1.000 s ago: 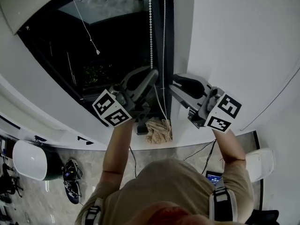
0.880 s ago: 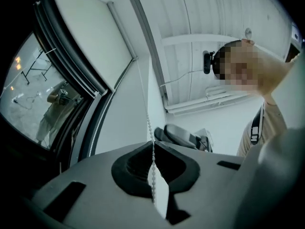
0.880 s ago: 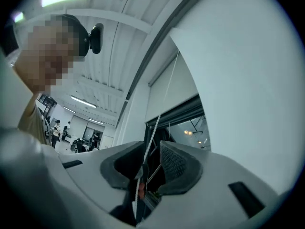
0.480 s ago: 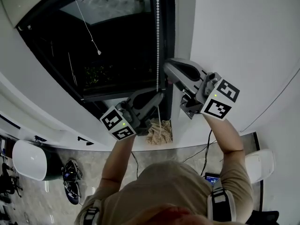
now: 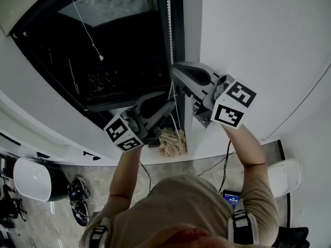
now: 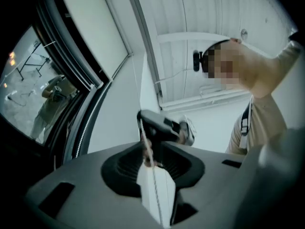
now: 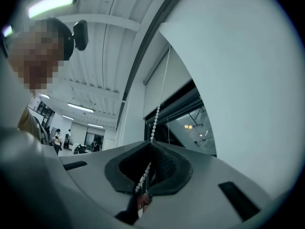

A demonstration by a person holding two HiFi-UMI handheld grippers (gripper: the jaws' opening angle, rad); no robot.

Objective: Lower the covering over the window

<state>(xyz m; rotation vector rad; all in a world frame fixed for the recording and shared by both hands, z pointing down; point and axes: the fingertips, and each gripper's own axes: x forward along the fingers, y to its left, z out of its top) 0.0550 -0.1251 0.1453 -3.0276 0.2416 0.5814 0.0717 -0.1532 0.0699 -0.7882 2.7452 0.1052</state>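
Observation:
A white bead chain (image 5: 167,14) hangs down the right edge of the dark window (image 5: 103,56). My right gripper (image 5: 172,68) is the higher one, shut on the chain (image 7: 156,118), which runs straight into its closed tips (image 7: 151,147). My left gripper (image 5: 173,106) sits lower on the same chain, near the sill. Its jaws have just been opening: they (image 6: 148,163) stand slightly parted, a white pad (image 6: 157,194) shows, and the chain (image 6: 146,147) passes loosely between them. A pale covering (image 6: 90,37) fills the upper part of the window.
A thin second cord with a small pull (image 5: 101,58) hangs in front of the glass. A beige woven bundle (image 5: 173,141) lies on the sill below the grippers. The white wall (image 5: 269,45) stands close on the right. A white seat (image 5: 33,177) is on the floor at lower left.
The right gripper rose up the chain and shut on it. The left gripper came down toward the sill with the chain, and its jaws now show a slight gap.

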